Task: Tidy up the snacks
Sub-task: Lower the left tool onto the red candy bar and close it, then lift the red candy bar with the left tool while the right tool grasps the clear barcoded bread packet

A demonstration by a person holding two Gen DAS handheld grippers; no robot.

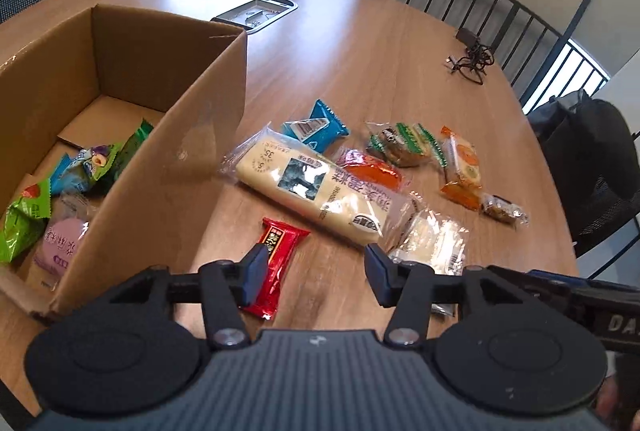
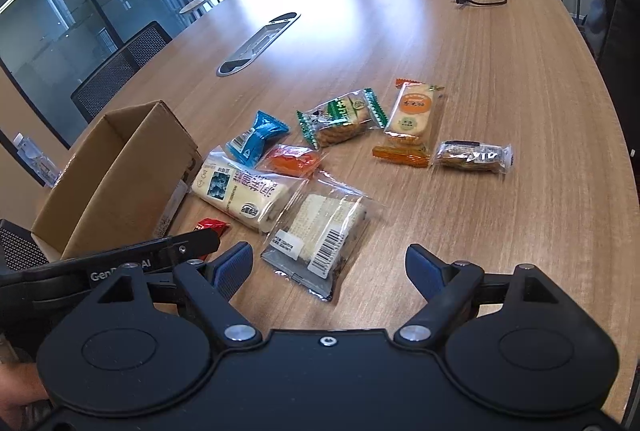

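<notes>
- Cardboard box (image 1: 168,135): plain brown, at ten o'clock in the left wrist view.
- Packets inside it: bright green (image 1: 22,227), blue-and-green (image 1: 86,163), pale lilac (image 1: 60,243).
- Red packet (image 1: 276,263): glossy red, dark label with gold lettering, at six o'clock.
- Long cake pack (image 1: 316,195): cream, black-and-white picture, clear wrapper ends.
- Blue packet (image 1: 320,127): teal with a white barcode patch.
- Orange packet (image 1: 372,169): orange-red under clear film.
- Biscuit pack (image 2: 340,119): green-and-white zigzag edges, tan biscuits.
- Cracker pack (image 2: 412,123): orange ends, orange disc on cream.
- Clear sandwich pack (image 2: 324,239): white filling, black base, barcode label.
- Table (image 2: 500,79): warm wood grain.
- Gripper pads (image 2: 236,267): ribbed dark blue on black.
</notes>
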